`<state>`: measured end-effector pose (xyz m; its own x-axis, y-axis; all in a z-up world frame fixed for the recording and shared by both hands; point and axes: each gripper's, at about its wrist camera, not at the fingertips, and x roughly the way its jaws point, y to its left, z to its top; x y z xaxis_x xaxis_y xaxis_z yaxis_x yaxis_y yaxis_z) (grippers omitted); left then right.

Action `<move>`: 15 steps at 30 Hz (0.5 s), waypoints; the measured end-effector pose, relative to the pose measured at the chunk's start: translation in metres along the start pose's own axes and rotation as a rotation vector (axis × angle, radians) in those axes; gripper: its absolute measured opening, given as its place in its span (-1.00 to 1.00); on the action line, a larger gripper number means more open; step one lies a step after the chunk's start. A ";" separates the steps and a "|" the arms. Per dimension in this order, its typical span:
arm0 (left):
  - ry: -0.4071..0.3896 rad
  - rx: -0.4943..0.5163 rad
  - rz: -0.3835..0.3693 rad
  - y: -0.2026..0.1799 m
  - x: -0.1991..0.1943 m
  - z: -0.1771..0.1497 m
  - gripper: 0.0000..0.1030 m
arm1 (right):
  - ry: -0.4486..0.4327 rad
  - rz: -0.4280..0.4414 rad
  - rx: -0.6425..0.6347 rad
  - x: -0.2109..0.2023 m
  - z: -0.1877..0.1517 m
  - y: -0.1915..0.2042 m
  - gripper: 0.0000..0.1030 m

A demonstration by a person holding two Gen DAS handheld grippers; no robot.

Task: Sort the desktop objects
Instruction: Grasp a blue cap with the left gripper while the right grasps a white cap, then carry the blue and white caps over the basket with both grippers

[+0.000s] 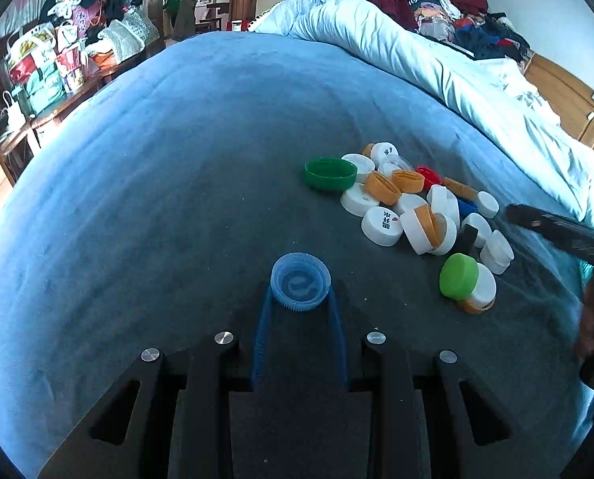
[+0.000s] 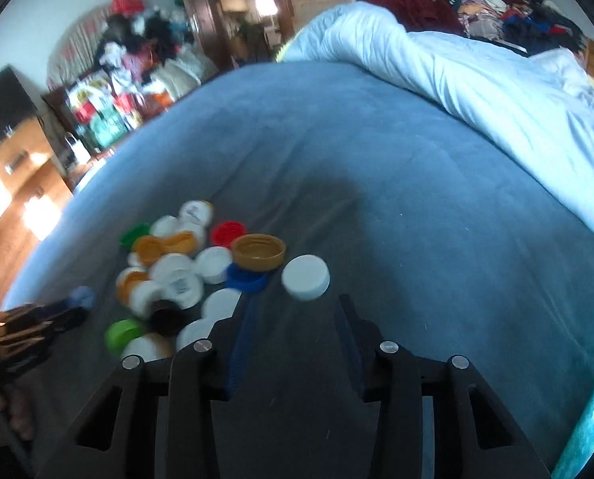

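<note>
A pale blue see-through cap [image 1: 300, 282] sits open side up between the blue fingertips of my left gripper [image 1: 300, 294], which is shut on it just above the blue blanket [image 1: 177, 199]. To its right lies a pile of caps [image 1: 408, 203]: white, orange, a wide green one [image 1: 330, 173], a lime one [image 1: 458, 274]. In the right wrist view a white cap [image 2: 306, 276] lies right at the tips of my right gripper [image 2: 297, 300], whose fingers stand apart on either side without pressing on it. A brown cap [image 2: 259, 252] and a blue cap [image 2: 245, 278] lie just left of it.
A rolled pale quilt [image 1: 436, 64] borders the blanket on the right. Heaps of bags and clothes [image 1: 69, 40] fill the room's far left and back. My right gripper [image 1: 514, 212] enters the left wrist view at the pile's right edge; a hand [image 2: 1, 411] shows at lower left.
</note>
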<state>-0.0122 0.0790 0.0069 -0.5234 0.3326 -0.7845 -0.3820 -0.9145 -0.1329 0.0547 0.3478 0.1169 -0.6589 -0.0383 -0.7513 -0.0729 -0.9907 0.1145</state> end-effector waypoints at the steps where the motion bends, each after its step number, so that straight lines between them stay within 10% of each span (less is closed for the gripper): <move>1: -0.001 -0.002 -0.002 0.000 0.000 0.000 -0.54 | 0.008 -0.012 -0.011 0.005 0.001 0.000 -0.14; 15: 0.002 0.007 0.013 -0.001 0.001 0.000 -0.54 | 0.036 -0.052 -0.050 0.016 0.005 -0.001 -0.34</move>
<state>-0.0123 0.0803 0.0062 -0.5267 0.3201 -0.7875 -0.3807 -0.9171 -0.1181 0.0402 0.3489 0.1079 -0.6274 0.0094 -0.7786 -0.0682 -0.9967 0.0430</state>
